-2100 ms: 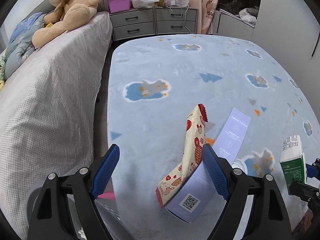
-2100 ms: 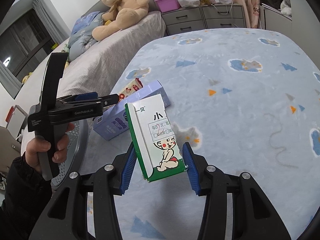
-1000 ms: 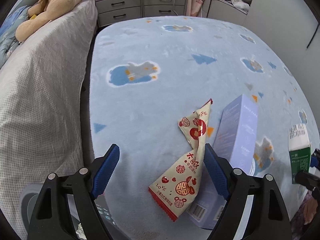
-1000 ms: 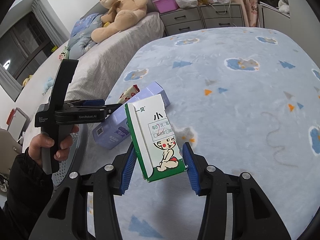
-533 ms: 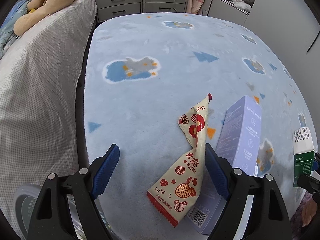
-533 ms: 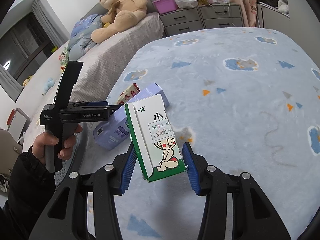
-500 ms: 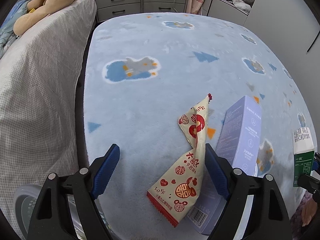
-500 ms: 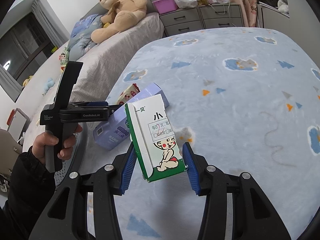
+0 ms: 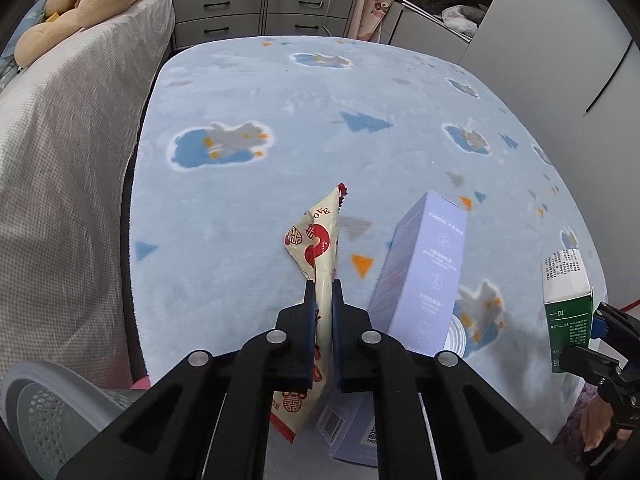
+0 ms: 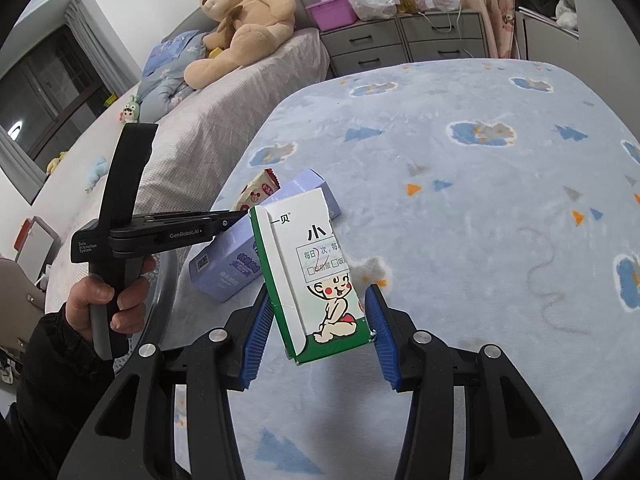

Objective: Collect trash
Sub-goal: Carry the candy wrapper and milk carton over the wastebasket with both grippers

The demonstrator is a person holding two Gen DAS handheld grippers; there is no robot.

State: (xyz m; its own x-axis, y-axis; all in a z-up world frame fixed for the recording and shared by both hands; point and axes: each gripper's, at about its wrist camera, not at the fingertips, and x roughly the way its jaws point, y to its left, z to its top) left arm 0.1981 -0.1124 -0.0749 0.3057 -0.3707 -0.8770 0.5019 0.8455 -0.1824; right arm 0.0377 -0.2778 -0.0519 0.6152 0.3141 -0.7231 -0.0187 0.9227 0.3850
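The left gripper (image 9: 321, 286) had just closed its fingers on the red-and-cream snack wrapper (image 9: 318, 240), pinching it flat between the two blue pads in the lower middle of the left wrist frame. The wrapper's long axis ran along the line of the fingers: its pointed top stood up and away beyond the fingertips toward the middle of the frame, while its bottom seam hung below and behind them near the lower edge. So the wrapper was caught about halfway along its length rather than at an end.

Just right of it in that frame lay the lavender box (image 9: 424, 276) on the blue patterned rug (image 9: 280, 92), long axis also pointing away from the camera, close beside the wrapper; whether the two touched I could not tell. The left gripper was plainly the nearer one to that box.

The right gripper (image 10: 318, 320) gripped the green-and-white medicine carton (image 10: 316, 276) by its lower end, held clear of the rug in the centre of the right wrist frame, the carton tilted with its top leaning toward the upper left. The grey perforated bin (image 9: 48, 412) showed at the lower left corner of the left wrist frame, behind and left of the pinched wrapper. Judging by this, the wrapper would need carrying back and leftward to reach it.
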